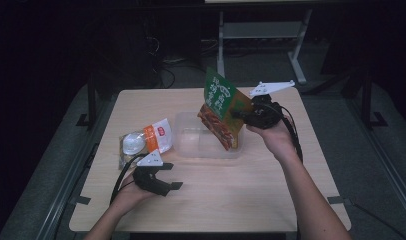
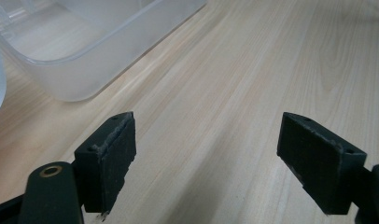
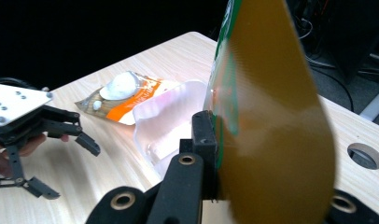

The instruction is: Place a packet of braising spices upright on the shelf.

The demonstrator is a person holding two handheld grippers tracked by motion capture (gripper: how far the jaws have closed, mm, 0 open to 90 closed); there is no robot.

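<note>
At the left of the worktop (image 1: 226,200) we saw an orange-and-white packet (image 1: 143,142) lying flat, just beside the left wall of the clear plastic tub (image 1: 183,145) and apart from any tool. Just in front of it, toward our side, our left tool (image 1: 172,176) hovered low over bare wood with its jaws spread wide — nothing lay between the pads (image 2: 114,161), and in the left gripper view only the grain of the wood showed in the gap, with a corner of the tub off to the upper left.

The tub stood near the middle of the worktop, open at the top. Above its right half hung the green-and-orange snack bag (image 1: 222,107), tilted, its lower end dipping toward the tub's rim — whether it touched, we could not tell.

Farther right, our right tool (image 1: 239,114) was clamped on the bag's edge, held up off the worktop by the hand. In the right gripper view the bag's orange back (image 3: 271,121) rose from the jaws.
</note>
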